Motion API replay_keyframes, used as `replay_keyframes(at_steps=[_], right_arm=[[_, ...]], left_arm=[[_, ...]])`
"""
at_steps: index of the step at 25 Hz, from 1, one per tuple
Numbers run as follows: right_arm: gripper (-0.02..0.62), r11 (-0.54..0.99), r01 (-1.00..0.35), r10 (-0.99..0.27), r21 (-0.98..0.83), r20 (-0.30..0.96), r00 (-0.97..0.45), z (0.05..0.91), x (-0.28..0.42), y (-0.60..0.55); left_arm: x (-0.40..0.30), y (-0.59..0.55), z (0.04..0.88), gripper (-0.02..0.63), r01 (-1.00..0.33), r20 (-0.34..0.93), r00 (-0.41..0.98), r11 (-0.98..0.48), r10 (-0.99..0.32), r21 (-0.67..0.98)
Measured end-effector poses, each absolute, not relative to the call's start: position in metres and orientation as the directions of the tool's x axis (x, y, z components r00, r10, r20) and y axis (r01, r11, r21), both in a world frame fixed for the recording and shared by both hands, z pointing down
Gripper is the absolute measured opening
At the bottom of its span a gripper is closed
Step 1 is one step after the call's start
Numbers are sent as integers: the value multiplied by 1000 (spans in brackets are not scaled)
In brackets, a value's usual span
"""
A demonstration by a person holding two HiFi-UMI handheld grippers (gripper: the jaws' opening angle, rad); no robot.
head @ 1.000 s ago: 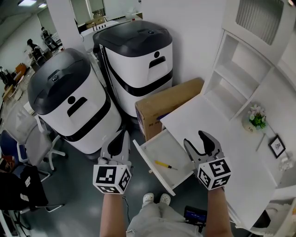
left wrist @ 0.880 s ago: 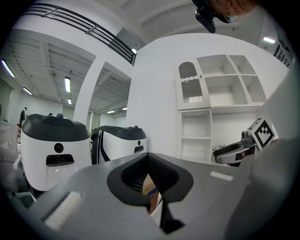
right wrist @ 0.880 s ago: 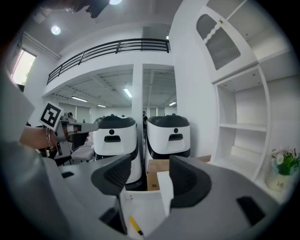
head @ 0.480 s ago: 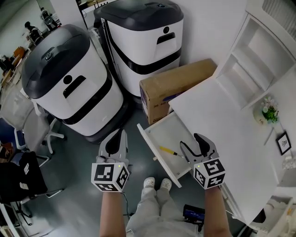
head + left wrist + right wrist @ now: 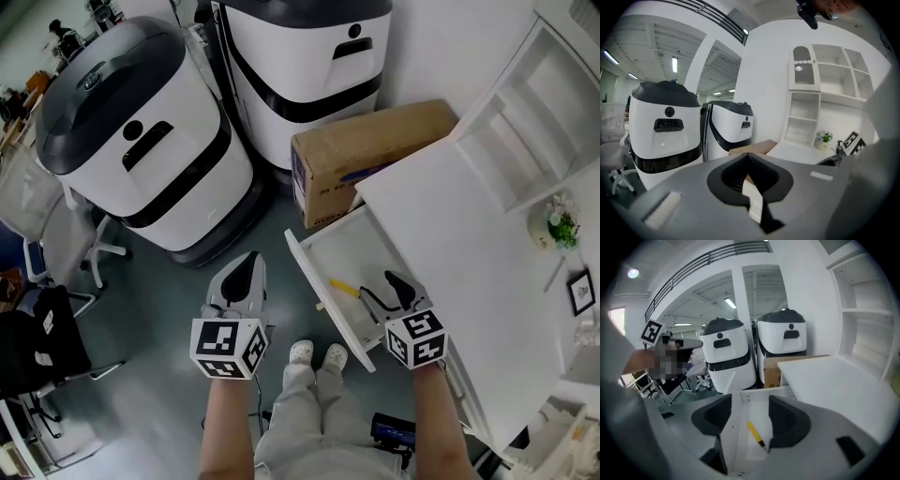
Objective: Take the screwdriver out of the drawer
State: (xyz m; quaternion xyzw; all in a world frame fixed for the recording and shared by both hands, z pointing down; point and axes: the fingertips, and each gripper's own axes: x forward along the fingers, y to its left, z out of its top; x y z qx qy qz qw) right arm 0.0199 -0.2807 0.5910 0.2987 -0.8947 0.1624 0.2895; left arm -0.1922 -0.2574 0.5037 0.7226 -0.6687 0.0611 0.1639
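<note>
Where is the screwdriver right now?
The screwdriver lies in the open drawer, right of centre in the head view, just ahead of the open right gripper.

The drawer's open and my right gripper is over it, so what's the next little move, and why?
Probably lower the right gripper straight down onto the screwdriver. Its fingers are apart, the yellow handle shows between them, lying below on the floor of the drawer, and nothing is gripped yet.
</note>
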Motion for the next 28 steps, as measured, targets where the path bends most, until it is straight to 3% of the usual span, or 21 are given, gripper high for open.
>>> replay_keyframes(at_steps=[13,28], right_arm=[[248,810,-553,-199,-196,795,-573,718,13,-266],[198,861,-467,-23,-204,900,-435,818,-1,-265]], left_arm=[[-199,-256,555,2,-984,389,104,-39,-916,172],[-211,-252,590,2,-984,437,96,-19,-894,178]])
